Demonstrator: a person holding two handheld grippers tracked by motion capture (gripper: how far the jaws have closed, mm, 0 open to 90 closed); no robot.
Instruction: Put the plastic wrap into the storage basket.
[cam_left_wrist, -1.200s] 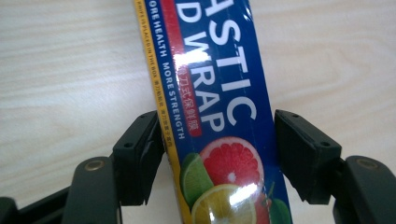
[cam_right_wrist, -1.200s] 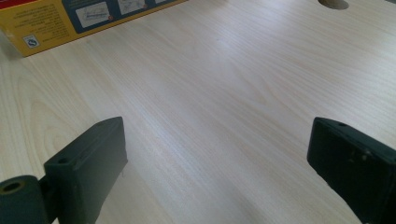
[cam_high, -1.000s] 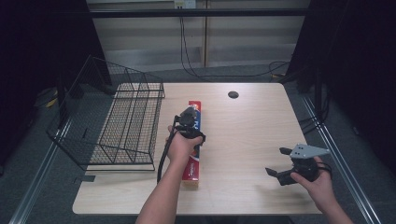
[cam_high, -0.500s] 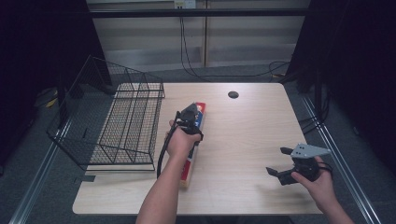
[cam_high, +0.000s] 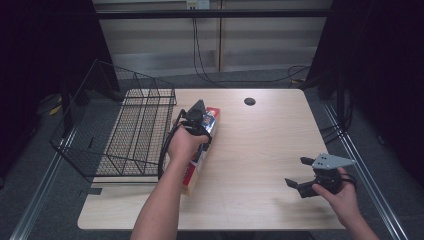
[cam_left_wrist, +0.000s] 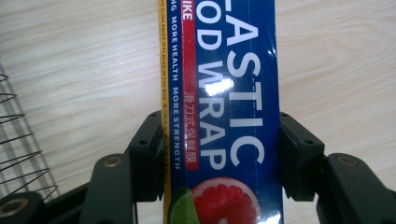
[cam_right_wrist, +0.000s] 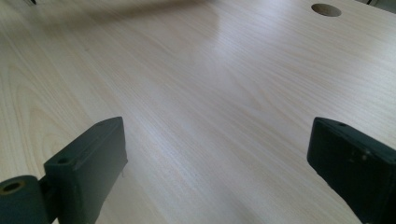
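Observation:
A long blue and red plastic food wrap box (cam_high: 192, 176) lies slanted on the wooden table (cam_high: 260, 145), just right of the wire basket. My left gripper (cam_high: 196, 121) is shut on the box near its far end. In the left gripper view the jaws press both long sides of the box (cam_left_wrist: 229, 107), and the left gripper (cam_left_wrist: 219, 144) straddles its printed face. My right gripper (cam_high: 296, 171) hovers open over the table's front right part. In the right gripper view the right gripper (cam_right_wrist: 219, 158) has bare wood between its jaws.
A black wire basket (cam_high: 120, 130) stands at the table's left side, overhanging the edge; its wires (cam_left_wrist: 14, 140) show at the left of the left gripper view. A round cable hole (cam_high: 249, 101) sits near the far edge, also the hole (cam_right_wrist: 326, 10).
The box has turned in my left gripper: its near end swung left toward the basket while the hand shifted slightly left. The right gripper has stayed where it was.

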